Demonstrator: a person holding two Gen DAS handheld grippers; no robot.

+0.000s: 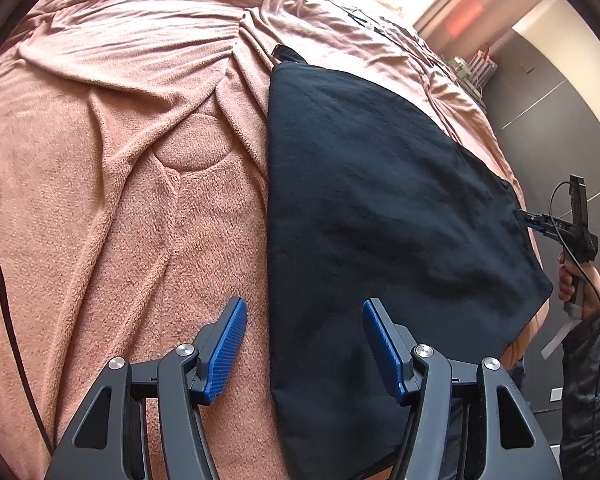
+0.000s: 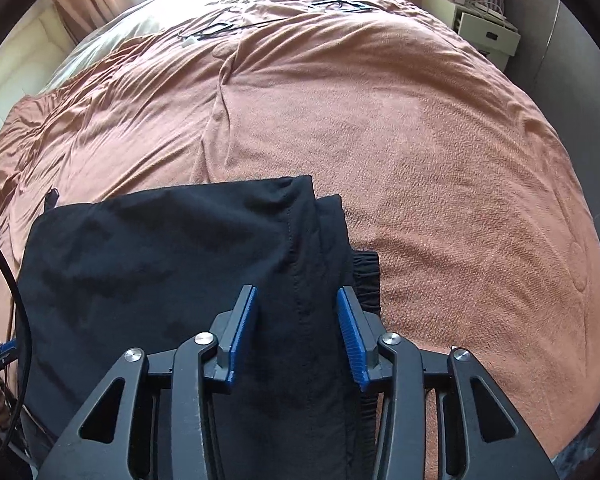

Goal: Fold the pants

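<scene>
Black pants (image 2: 172,264) partly hidden behind both hand-held grippers — left (image 1: 304,344) and right (image 2: 296,336) agape, gripping nothing

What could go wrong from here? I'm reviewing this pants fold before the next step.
1. The right gripper stands open over the stacked edge of the black pants; closing may catch only the top layer and peel the fold apart.
2. The pants lie at the near edge of the bed, on the brown blanket; a tug could drag them off.
3. The left gripper straddles the pants' edge and could pinch blanket too.
</scene>
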